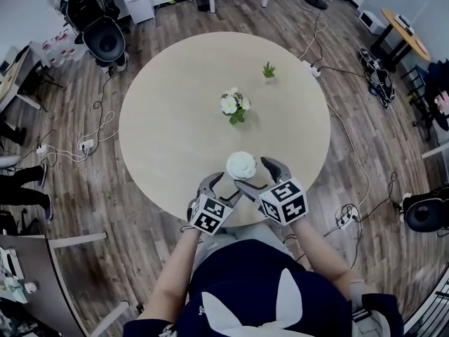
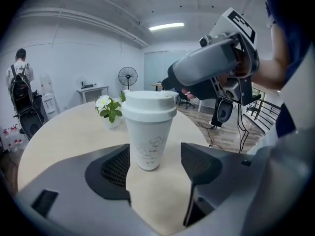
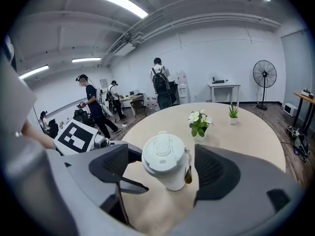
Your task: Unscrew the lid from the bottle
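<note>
As its own view shows, the left gripper (image 2: pixel 155 167) has its dark ribbed pads (image 2: pixel 115 168) standing apart, with the lower body of the white tapered plastic bottle (image 2: pixel 149 141) between their tips. A clear strip of tabletop shows between the bottle and the right-hand pad. The left-hand pad is just beside the bottle wall; contact cannot be confirmed.

The right gripper (image 3: pixel 167 168) is likewise open, and it looks down on the white screw lid (image 3: pixel 164 154) from above. The lid sits between its pads (image 3: pixel 216 168), with a gap visible on the right-hand side. The lid is still seated on the bottle.

The bottle stands upright near the edge of the round pale beige table (image 1: pixel 175 118), on the person's side. In the head view the two grippers flank it, the left one lower and the right one higher, their marker cubes close together.

Further out on the table stands a small pot of white flowers (image 1: pixel 235 106), well apart from the bottle. A small green plant (image 1: pixel 269 70) is beyond that.

Beyond the table lies the wood plank floor (image 1: pixel 84 209) with loose cables. A standing fan (image 3: pixel 264 74) and several people (image 3: pixel 160 85) occupy the far side of the room.
</note>
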Available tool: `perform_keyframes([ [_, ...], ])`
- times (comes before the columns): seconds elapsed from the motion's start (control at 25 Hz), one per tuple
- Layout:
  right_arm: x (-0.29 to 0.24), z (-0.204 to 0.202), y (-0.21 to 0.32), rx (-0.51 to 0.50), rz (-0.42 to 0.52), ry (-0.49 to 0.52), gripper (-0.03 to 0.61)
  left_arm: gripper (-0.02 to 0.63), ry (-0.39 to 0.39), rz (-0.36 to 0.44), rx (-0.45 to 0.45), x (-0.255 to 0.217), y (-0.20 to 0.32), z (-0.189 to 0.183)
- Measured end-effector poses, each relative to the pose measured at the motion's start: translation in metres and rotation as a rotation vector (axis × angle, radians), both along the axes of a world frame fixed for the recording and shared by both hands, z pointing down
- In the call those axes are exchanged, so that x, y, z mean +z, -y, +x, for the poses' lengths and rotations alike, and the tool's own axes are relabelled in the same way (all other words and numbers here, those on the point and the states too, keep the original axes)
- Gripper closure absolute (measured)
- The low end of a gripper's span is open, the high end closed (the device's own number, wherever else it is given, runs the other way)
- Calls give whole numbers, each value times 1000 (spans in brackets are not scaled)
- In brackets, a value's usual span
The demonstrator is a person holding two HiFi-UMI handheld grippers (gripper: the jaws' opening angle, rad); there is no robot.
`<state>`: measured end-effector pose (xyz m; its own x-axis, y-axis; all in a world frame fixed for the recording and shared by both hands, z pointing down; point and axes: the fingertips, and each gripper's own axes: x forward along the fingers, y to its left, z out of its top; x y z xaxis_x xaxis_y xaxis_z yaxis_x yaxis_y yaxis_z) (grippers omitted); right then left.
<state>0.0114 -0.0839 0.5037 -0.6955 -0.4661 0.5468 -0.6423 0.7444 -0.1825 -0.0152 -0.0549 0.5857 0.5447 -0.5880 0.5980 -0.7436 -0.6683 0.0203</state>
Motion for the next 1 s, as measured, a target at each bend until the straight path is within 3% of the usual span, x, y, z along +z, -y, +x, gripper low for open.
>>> perform_keyframes([
  [0.56, 23, -22, 14, -60, -9, -146, 183, 301, -6, 0, 35, 9, 30, 7],
  [1.0, 22, -22, 9, -130, 1, -186, 195, 301, -16, -1, 33, 11, 29, 7],
])
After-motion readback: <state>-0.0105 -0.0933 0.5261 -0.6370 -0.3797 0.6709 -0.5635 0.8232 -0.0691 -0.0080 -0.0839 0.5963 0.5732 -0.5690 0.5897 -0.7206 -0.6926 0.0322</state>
